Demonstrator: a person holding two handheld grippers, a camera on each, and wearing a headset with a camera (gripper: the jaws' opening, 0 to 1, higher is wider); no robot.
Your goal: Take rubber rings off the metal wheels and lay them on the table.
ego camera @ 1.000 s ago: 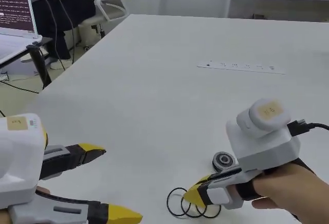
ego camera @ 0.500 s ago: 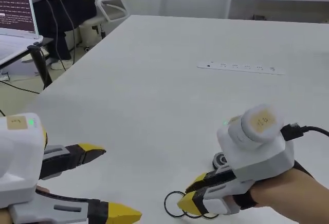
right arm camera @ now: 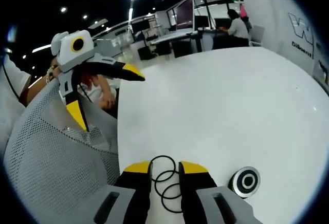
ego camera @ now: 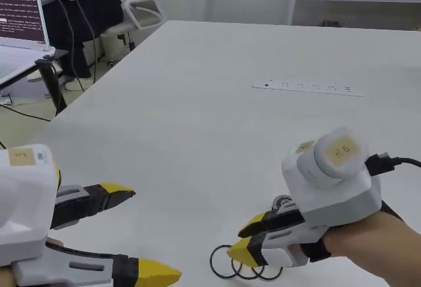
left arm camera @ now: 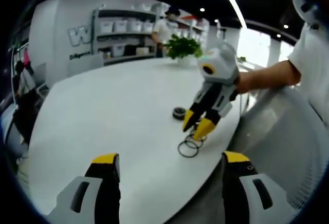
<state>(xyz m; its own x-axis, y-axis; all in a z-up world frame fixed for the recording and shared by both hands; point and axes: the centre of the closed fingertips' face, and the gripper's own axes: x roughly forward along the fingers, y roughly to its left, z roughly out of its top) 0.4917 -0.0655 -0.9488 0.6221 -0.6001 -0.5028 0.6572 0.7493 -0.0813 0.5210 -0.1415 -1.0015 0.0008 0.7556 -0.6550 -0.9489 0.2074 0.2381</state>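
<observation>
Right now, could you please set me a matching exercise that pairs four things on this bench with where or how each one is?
Things:
1 left gripper
2 rubber rings
3 metal wheel
4 white power strip

Descriptions:
A far across the table
B jaws wide open
C lying flat beside the rings
D overlapping, at the tips of the right gripper

Pairs: 1-B; 2-D; 3-C; 4-A.

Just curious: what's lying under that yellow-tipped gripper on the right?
Thin black rubber rings lie overlapping on the white table below the right gripper. Its jaws cover part of them, so their count is unclear.
</observation>
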